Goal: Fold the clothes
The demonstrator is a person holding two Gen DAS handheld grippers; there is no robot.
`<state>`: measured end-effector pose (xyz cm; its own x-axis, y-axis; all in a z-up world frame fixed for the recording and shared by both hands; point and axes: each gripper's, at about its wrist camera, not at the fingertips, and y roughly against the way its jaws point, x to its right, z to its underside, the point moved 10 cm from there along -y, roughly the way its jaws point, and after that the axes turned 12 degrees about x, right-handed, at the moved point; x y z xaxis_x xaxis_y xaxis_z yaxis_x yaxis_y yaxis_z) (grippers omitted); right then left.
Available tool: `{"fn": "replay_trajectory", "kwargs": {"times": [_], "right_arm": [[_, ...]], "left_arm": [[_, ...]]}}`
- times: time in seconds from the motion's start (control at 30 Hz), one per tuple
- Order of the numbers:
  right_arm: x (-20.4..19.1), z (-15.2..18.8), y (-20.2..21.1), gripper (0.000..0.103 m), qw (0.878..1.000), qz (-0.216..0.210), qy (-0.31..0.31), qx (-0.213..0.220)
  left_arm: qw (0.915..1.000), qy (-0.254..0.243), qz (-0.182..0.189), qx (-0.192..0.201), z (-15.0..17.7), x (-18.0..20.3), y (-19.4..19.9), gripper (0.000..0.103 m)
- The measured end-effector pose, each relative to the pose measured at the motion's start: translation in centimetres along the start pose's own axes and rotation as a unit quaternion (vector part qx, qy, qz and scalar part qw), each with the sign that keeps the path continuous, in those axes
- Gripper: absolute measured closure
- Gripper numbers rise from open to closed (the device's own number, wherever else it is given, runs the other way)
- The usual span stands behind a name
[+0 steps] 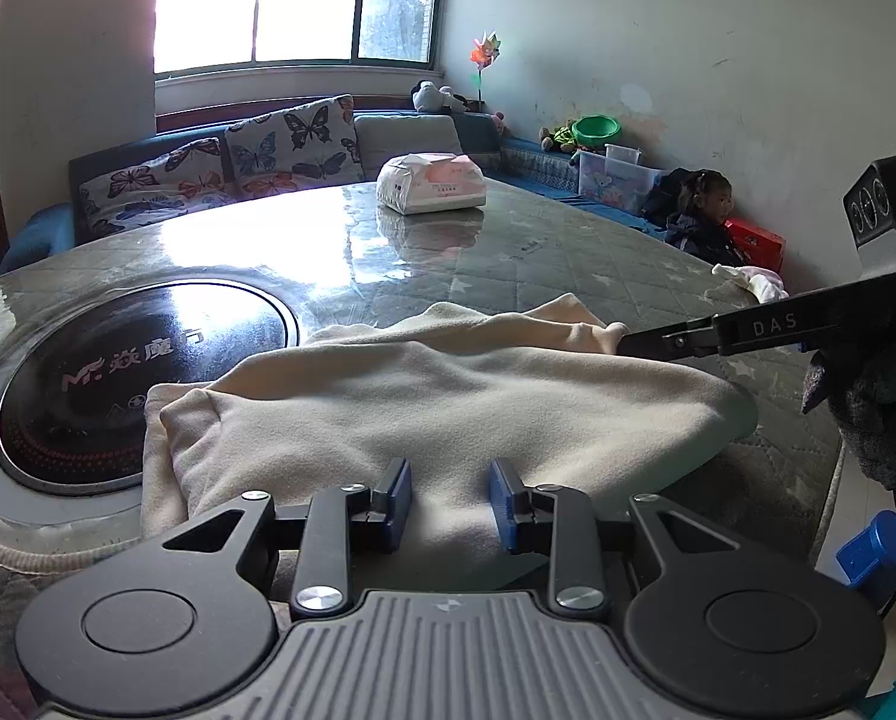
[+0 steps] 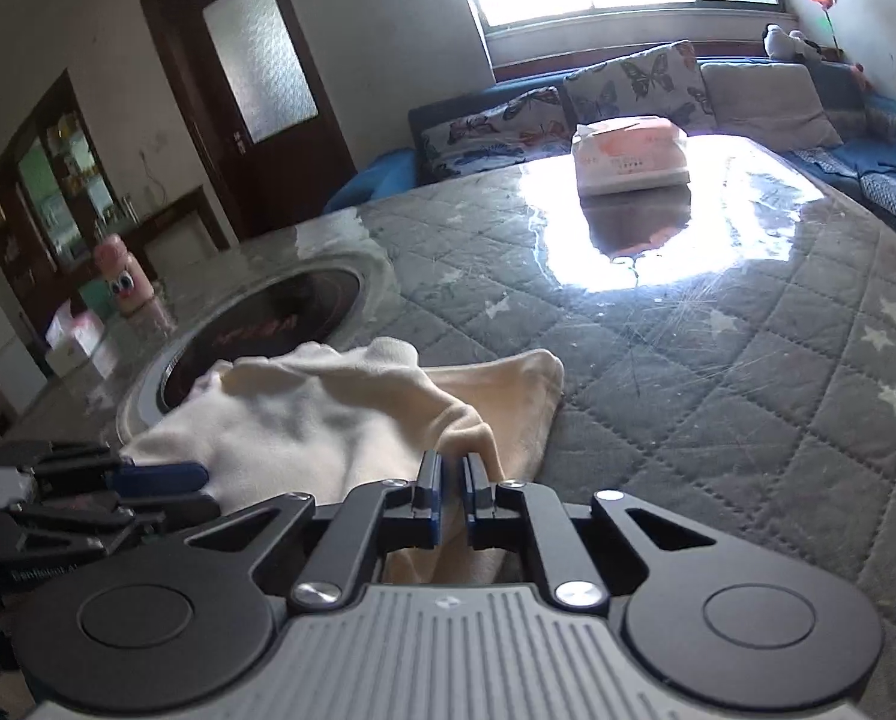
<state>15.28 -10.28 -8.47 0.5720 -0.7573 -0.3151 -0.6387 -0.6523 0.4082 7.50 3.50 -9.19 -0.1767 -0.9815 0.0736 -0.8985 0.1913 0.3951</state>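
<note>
Right gripper [image 2: 452, 471]: jaws nearly together, pinching a fold of the cream garment [image 2: 339, 414] at its near right edge; cloth bunches up between the blue pads and hangs below them. In the left wrist view the same gripper [image 1: 625, 341] reaches in from the right, its tip at the garment's far right corner.

Left gripper [image 1: 451, 483]: jaws partly apart, standing over the near edge of the garment [image 1: 448, 396]. Fabric lies between and under the fingers [image 1: 396, 480]; whether the pads press on it cannot be told. In the right wrist view this gripper [image 2: 165, 477] sits at the garment's left edge.

Garment: lies crumpled on the glass-topped quilted surface [image 1: 568, 252], its left end overlapping the rim of a round black cooktop [image 1: 135, 360] set into the surface.

Beyond: a wrapped tissue pack [image 1: 429, 183] stands well apart at the far end of the surface. A small pale cloth [image 1: 754, 282] lies at the far right edge. A sofa with butterfly cushions [image 1: 219, 162] runs under the window [image 1: 291, 0].
</note>
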Motion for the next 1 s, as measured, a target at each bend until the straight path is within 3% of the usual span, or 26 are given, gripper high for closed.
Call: {"fn": "replay_trajectory", "kwargs": {"times": [0.13, 0.23, 0.37, 0.5, 0.63, 0.77, 1.0], "right_arm": [[-0.7, 0.1, -0.4, 0.095, 1.000, -0.006, 0.011, 0.000], [-0.5, -0.1, -0.3, 0.100, 0.999, 0.027, 0.042, 0.009], [-0.6, -2.2, 1.4, 0.100, 0.991, 0.067, 0.102, 0.057], [0.3, -0.8, 0.3, 0.100, 0.989, 0.081, 0.120, 0.035], [1.2, 0.3, -0.4, 0.099, 0.990, 0.076, 0.111, 0.030], [1.1, -1.2, 1.2, 0.097, 0.990, 0.072, 0.110, 0.043], [-3.3, -1.1, 3.1, 0.097, 0.990, 0.013, 0.130, 0.050]], "left_arm": [[1.0000, 0.000, 0.000, 0.000, 0.0, 0.0, 0.0, 0.071], [1.0000, 0.000, 0.000, 0.000, 0.0, 0.0, 0.0, 0.071], [1.0000, -0.002, 0.000, 0.000, 0.1, 0.0, 0.1, 0.070], [1.0000, -0.004, 0.001, 0.001, 0.1, 0.1, 0.0, 0.070], [1.0000, -0.003, 0.002, 0.000, 0.1, 0.0, 0.2, 0.069], [1.0000, -0.004, 0.002, 0.000, -0.1, 0.0, 0.4, 0.067], [1.0000, 0.000, -0.001, 0.006, -0.6, 0.0, 0.8, 0.063]]}}
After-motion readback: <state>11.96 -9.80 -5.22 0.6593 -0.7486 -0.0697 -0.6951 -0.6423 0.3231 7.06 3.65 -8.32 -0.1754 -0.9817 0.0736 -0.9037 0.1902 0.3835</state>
